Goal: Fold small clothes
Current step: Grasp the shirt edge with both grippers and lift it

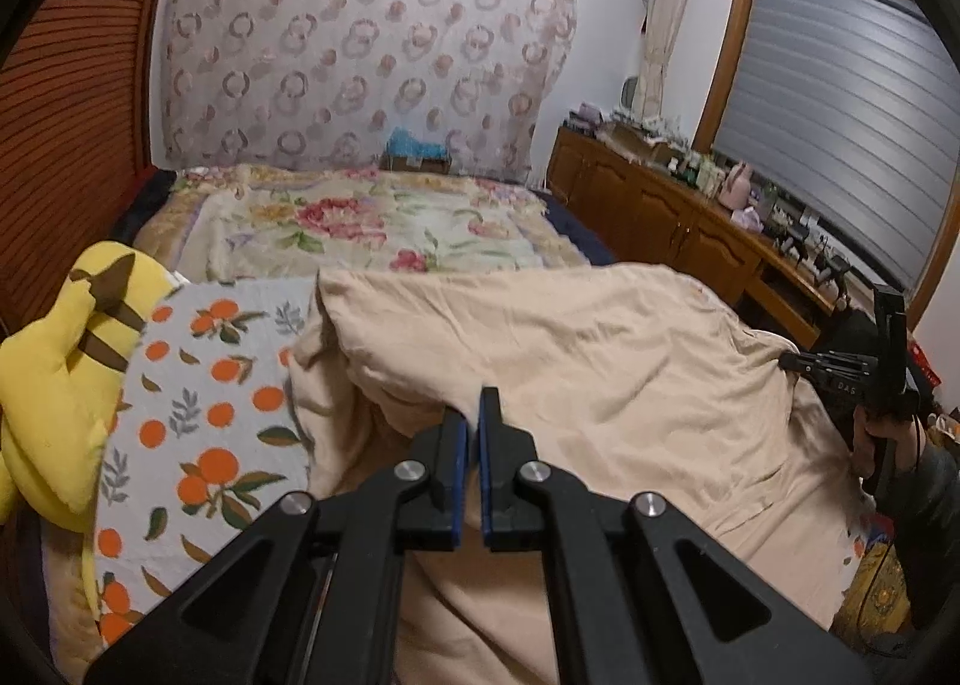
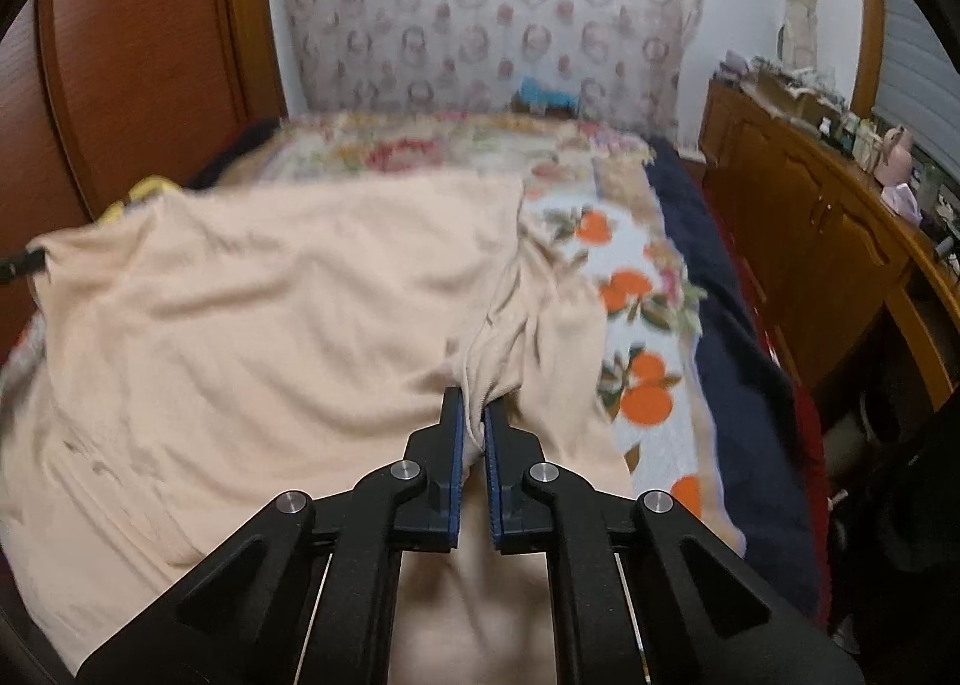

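A pale peach garment [image 1: 570, 349] lies spread over the bed; it also fills the right wrist view [image 2: 240, 325]. My left gripper [image 1: 473, 415] is shut on a fold of the garment at its near left edge. My right gripper [image 2: 474, 415] is shut on a bunched fold of the same garment at its right side. In the left wrist view the right gripper [image 1: 798, 364] shows at the far right, held by a hand, its tip at the garment's edge.
An orange-print sheet [image 1: 204, 415] lies under the garment, also in the right wrist view [image 2: 642, 337]. A yellow plush toy [image 1: 66, 361] lies at the left. A floral blanket [image 1: 372, 223] covers the far bed. A wooden cabinet [image 1: 672, 217] with clutter stands at the right.
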Demonstrator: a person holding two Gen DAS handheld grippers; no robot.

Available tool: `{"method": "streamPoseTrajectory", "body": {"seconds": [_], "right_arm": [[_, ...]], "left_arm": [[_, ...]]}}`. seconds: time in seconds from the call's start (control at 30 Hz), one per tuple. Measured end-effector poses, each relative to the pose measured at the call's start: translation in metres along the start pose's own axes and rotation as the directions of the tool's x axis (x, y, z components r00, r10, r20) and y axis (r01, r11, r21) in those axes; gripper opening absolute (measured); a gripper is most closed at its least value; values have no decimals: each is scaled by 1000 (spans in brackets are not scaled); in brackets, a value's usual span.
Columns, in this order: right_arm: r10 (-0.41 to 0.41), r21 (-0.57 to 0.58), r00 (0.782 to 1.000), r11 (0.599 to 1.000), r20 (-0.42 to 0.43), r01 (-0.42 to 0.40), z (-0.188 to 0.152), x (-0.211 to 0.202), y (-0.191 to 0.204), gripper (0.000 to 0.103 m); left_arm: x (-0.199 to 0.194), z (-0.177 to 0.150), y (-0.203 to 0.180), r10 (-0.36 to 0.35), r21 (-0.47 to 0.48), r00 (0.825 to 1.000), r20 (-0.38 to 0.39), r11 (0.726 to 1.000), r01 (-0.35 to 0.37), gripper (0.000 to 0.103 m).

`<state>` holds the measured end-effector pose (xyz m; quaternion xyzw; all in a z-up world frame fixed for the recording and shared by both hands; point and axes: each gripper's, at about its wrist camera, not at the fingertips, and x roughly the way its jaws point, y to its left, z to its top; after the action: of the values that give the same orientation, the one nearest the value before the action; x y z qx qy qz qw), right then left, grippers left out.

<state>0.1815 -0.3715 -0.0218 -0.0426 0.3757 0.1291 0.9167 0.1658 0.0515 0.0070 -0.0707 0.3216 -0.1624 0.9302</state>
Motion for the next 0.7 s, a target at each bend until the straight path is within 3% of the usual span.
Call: {"method": "streamPoseTrajectory", "body": {"seconds": [0.33, 0.7], "right_arm": [[23, -4, 997, 1000, 75, -23, 9, -41, -2, 3], [47, -27, 992, 999, 115, -45, -16, -142, -10, 3]], "left_arm": [[-44, -1, -8, -44, 0, 997, 59, 999, 44, 0], [-126, -28, -26, -108, -10, 992, 72, 994, 109, 0]]}}
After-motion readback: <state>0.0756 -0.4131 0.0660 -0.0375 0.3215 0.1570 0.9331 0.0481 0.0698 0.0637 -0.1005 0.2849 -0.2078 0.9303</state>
